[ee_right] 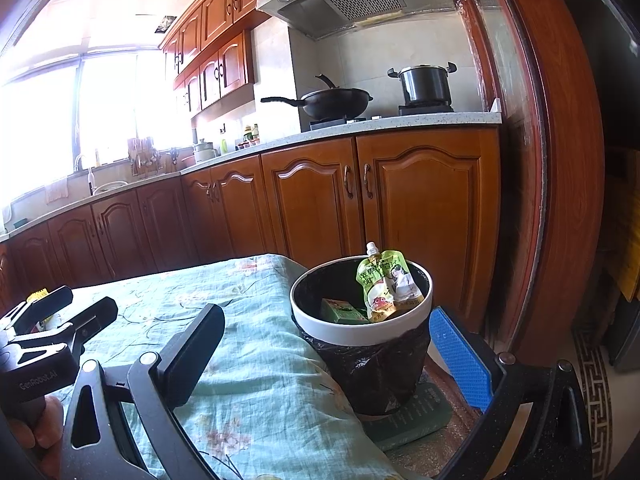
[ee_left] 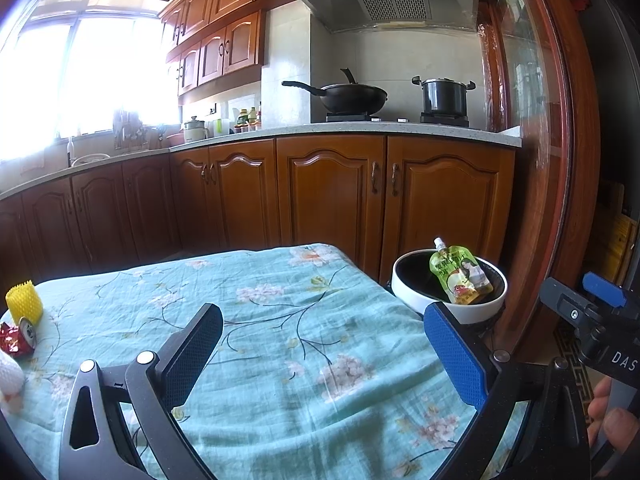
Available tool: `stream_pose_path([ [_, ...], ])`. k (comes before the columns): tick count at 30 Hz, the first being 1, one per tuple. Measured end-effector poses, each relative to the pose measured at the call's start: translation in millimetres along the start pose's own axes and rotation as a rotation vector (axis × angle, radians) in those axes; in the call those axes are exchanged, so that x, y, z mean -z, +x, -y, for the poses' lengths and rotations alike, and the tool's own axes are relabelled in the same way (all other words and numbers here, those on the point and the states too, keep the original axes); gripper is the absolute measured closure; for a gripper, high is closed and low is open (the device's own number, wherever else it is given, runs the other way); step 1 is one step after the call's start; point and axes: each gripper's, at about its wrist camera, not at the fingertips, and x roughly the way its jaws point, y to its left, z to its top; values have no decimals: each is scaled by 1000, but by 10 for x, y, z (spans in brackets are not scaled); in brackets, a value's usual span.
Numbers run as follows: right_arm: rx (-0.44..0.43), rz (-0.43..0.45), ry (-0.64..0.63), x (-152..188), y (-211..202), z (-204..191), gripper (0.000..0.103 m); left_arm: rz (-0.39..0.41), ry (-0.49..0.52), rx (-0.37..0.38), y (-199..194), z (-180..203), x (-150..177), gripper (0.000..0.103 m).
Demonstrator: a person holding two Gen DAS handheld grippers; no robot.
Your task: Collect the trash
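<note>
In the left wrist view my left gripper (ee_left: 323, 312) is open over the teal floral tablecloth (ee_left: 280, 300), with nothing between its fingers. At the table's left edge lie a yellow foam net (ee_left: 24, 305), a crushed can with red wrapper (ee_left: 19, 338) and a white foam piece (ee_left: 10, 376). A white-rimmed bin (ee_left: 404, 286) with a black liner stands at the right, holding a green drink pouch (ee_left: 460, 276). In the right wrist view my right gripper (ee_right: 326, 313) is open just before the bin (ee_right: 352, 326). Inside are the pouch (ee_right: 384, 284) and a green carton (ee_right: 344, 310).
The bin stands on a dark green pad (ee_right: 416, 416) beside the table. Wooden kitchen cabinets (ee_left: 332, 196) and a counter with a wok (ee_left: 352, 96) and pot (ee_left: 444, 96) lie beyond. A wooden door frame (ee_right: 560, 200) rises at the right. A hand (ee_left: 612, 420) holds the right gripper's handle.
</note>
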Motion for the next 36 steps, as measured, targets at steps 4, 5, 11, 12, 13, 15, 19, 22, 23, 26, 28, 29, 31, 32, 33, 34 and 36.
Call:
stream_pose_path([
  [4,0,0,0,-1,-1,-2,0,0,-2,1,3,-6,0,2],
  [5,0,1,0,-2,-3,-4,0,0,-2,2,4,-8,-1,2],
  [11,-8,5,-1,-21,-10,-9,0,-1,0,3,8,-10,-2,2],
  [12,-10,6,-2,-25,-12,-8,0,-2,-1,3,11,-14,-2,2],
  [13,-11,7,-1,-29,-13,-7,0,-2,-1,5,17,-19,-1,2],
  [15,-13,8,-1,-33,-15,-8,0,-4,-1,5,27,-27,2,2],
  [19,-16,6,3,-37,-12,-3,0,-10,0,8,49,-37,9,2],
  [22,-18,5,6,-34,4,10,0,-13,-1,9,63,-39,9,2],
  [23,-19,4,7,-31,9,16,0,-14,-1,9,68,-41,14,2],
  [26,-20,3,7,-30,12,17,0,-16,-3,8,79,-47,17,2],
  [28,-22,1,10,-28,17,17,0,-16,-3,9,80,-50,15,2],
  [29,-23,0,11,-29,20,18,0,-15,-2,8,78,-47,17,2],
  [31,-25,0,14,-31,20,16,0,-16,-3,8,77,-45,17,2],
  [32,-26,1,15,-31,19,15,0,-16,-3,9,78,-46,16,2],
  [33,-27,2,15,-30,22,17,0,-16,-2,9,80,-46,15,2],
  [34,-28,2,15,-31,22,16,0,-16,-2,9,80,-44,15,2],
  [36,-30,4,15,-34,19,14,0,-16,-1,10,87,-48,16,2],
])
